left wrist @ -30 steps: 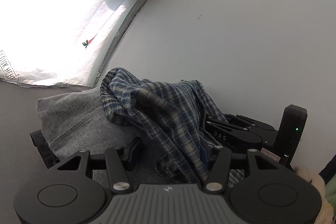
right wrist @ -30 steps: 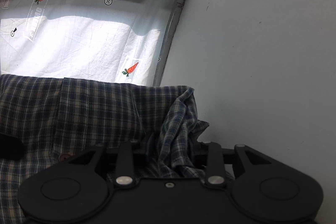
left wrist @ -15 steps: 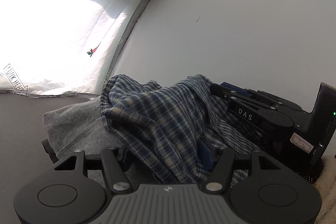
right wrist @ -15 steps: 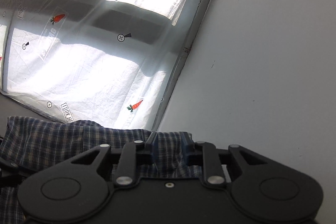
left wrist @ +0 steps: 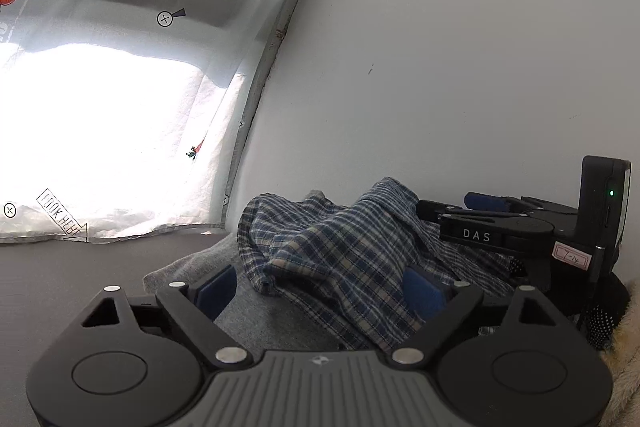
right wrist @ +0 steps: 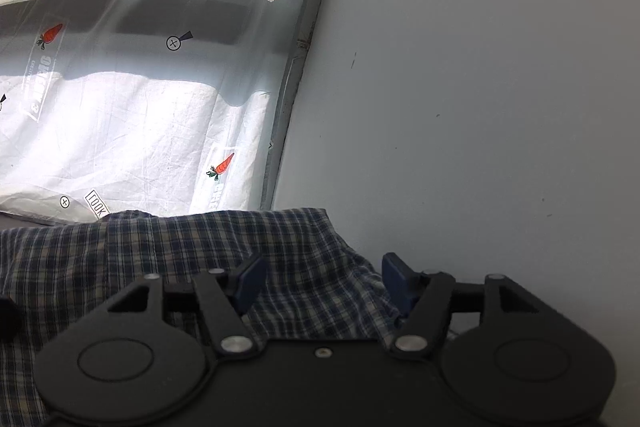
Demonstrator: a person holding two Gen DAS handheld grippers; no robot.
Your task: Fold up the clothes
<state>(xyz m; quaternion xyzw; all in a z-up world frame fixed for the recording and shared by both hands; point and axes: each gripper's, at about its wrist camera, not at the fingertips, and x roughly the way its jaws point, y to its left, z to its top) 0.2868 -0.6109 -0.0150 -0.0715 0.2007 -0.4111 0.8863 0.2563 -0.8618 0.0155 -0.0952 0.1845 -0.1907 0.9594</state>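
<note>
A blue plaid shirt [left wrist: 340,247] lies crumpled on top of a grey garment [left wrist: 188,269] on the dark surface. My left gripper [left wrist: 320,291] hangs just over the shirt, and its jaws are opening wide. Shirt fabric lies between the blue pads [left wrist: 218,291] without being pinched. In the right wrist view the plaid shirt [right wrist: 160,259] spreads out below my right gripper [right wrist: 323,279]. Its jaws are opening too, with cloth under the gap but not clamped. The right gripper [left wrist: 448,207] also shows at the right of the left wrist view, resting above the shirt.
A white curtain [right wrist: 140,115] with carrot prints covers a bright window on the left. A plain white wall [right wrist: 480,87] stands close behind the clothes. Beige fur [left wrist: 624,347] and black dotted fabric [left wrist: 600,323] lie at the far right. Dark bare surface [left wrist: 60,275] stretches to the left.
Both grippers have opened and let go of the plaid shirt, which has settled lower onto the grey garment. Both hands have risen, so more window and wall show.
</note>
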